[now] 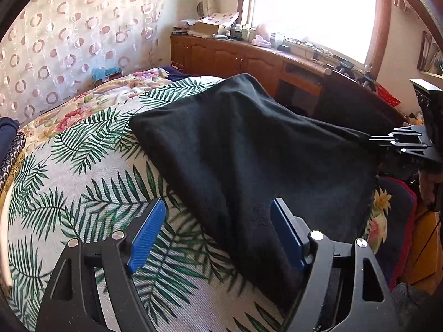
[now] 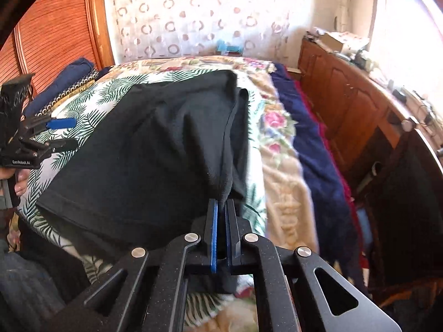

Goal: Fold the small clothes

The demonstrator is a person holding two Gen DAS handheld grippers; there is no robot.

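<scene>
A black garment (image 1: 249, 144) lies on the palm-leaf sheet (image 1: 83, 182) of a bed. My left gripper (image 1: 218, 221) is open, its blue pads (image 1: 146, 235) apart, with the garment's near corner lying between them. My right gripper (image 2: 221, 207) is shut on the black garment's edge (image 2: 166, 152) and lifts it off the bed. In the left wrist view the right gripper (image 1: 371, 138) shows at the right, pinching the cloth. In the right wrist view the left gripper (image 2: 63, 134) shows open at the left edge of the garment.
A floral blanket (image 2: 279, 149) and a dark blue cloth (image 2: 318, 149) lie on the bed's right side. Folded dark clothes (image 1: 9, 144) sit at the left. A wooden cabinet (image 1: 235, 58) with clutter stands under the window. A patterned curtain (image 1: 69, 41) hangs behind the bed.
</scene>
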